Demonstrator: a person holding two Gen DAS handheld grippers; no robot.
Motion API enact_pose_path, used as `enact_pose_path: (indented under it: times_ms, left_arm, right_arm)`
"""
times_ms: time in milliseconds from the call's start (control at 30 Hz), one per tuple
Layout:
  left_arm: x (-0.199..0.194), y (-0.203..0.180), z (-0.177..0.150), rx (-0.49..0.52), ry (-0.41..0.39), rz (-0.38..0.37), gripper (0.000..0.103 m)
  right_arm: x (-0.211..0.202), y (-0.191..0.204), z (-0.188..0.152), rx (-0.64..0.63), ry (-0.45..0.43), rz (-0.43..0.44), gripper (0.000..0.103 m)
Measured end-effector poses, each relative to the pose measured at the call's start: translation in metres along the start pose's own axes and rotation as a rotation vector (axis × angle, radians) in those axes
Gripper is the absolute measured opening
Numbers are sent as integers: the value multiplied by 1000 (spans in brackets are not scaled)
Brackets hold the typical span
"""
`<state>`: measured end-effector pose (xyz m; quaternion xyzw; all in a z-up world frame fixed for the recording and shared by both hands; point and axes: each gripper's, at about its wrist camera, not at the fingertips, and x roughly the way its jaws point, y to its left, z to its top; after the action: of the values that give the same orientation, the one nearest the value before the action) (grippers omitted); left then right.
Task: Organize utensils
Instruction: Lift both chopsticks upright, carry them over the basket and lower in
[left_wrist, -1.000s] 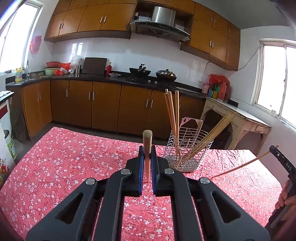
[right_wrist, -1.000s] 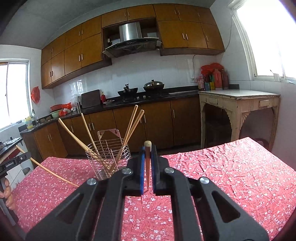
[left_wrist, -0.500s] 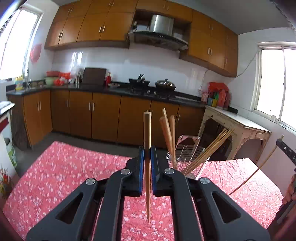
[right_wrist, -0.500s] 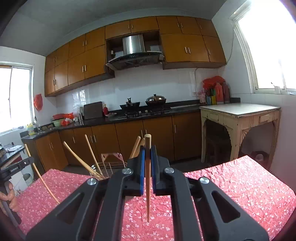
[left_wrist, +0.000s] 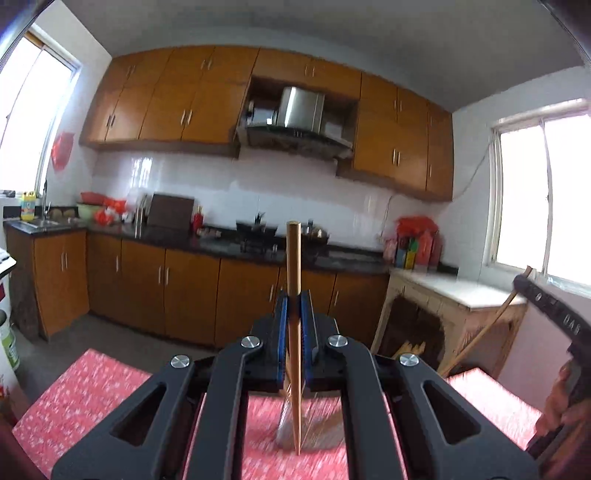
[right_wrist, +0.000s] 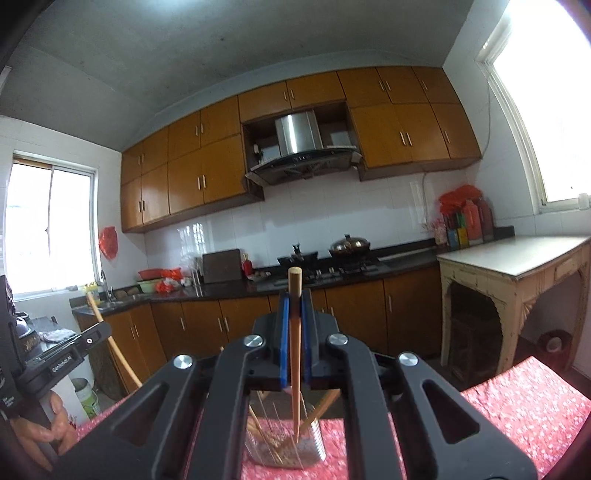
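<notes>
In the left wrist view, your left gripper (left_wrist: 294, 310) clenches a chopstick (left_wrist: 294, 332) upright, its tip over the blurred wire holder (left_wrist: 321, 435) on the table (left_wrist: 85, 398).

In the right wrist view, your right gripper (right_wrist: 294, 310) grasps another chopstick (right_wrist: 294, 354), tip inside the holder (right_wrist: 314, 448). If both go down together, they may collide or tip the light holder.

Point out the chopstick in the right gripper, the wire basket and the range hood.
chopstick (right_wrist: 294, 350), right wrist view, mid shaft.
wire basket (right_wrist: 317, 441), right wrist view, right wall.
range hood (right_wrist: 295, 134), right wrist view, steel chimney.
</notes>
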<state>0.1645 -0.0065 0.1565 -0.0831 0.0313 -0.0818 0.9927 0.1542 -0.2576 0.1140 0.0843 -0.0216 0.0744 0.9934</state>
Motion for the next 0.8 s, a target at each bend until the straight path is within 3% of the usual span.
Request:
enact_pose_path:
  times_ms: [200,467,800]
  left_arm:
    - [36,-3,12,-66,-72,53,7]
    - [82,5,-13,-103,-25,97,7]
    - [102,2,-44,-88,69,95,7]
  right_arm:
    - [38,14,6,-13,-34,16,7]
    - [92,0,-20,40,51,25,7]
    - [131,-22,-62,134,188,63,7]
